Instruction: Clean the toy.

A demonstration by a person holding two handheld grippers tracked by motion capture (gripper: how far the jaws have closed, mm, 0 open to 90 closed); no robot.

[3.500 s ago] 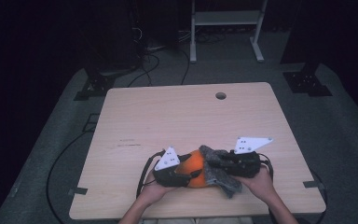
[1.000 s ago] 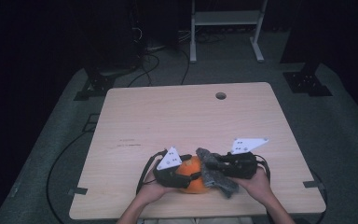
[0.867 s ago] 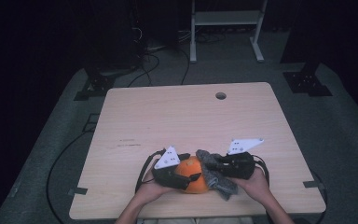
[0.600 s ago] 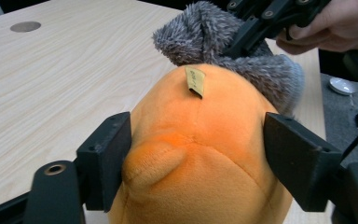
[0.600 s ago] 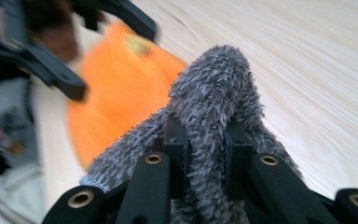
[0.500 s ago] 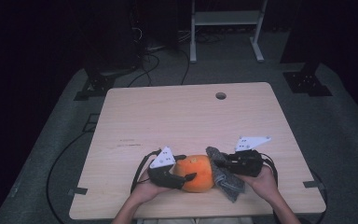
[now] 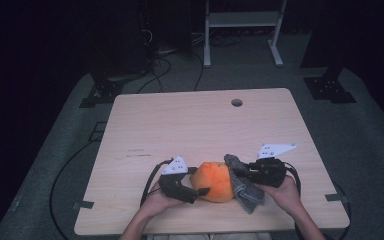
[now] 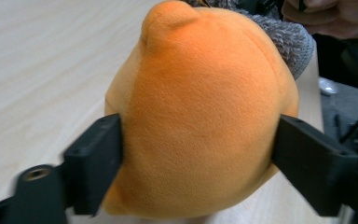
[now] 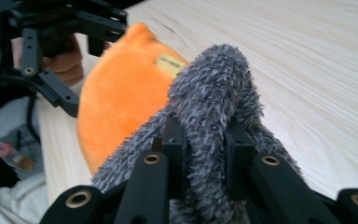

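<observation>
1. My right gripper (image 9: 205, 140) is nearest the table's front edge. Its jaws are clenched on a fold of the grey fleece cloth (image 9: 214, 93), which bunches up between the pads and drapes down beside them.

2. My left gripper (image 8: 200, 158) straddles the orange plush toy (image 8: 200, 112). Its jaws have just been opening. In the left gripper view the toy sits between them with both black pads at its flanks, but I cannot tell whether they press in. I judge the grip to be released or nearly so.

3. In the high view the plush toy (image 7: 212, 181) rests on the wooden table (image 7: 190, 125), near the front edge, between my two hands. The cloth (image 7: 244, 186) lies against its right side, touching it. A second ago the cloth was over the top of the toy; now it hangs at the side, leaving the orange top bare.

4. Judgement: the cloth appears to be coming off the toy, or the toy is being set down for a fresh hold. With the left jaws slack, the toy could roll if the cloth is pulled.

5. The rest of the tabletop, out to the cable hole (image 7: 237, 102), is bare.
</observation>
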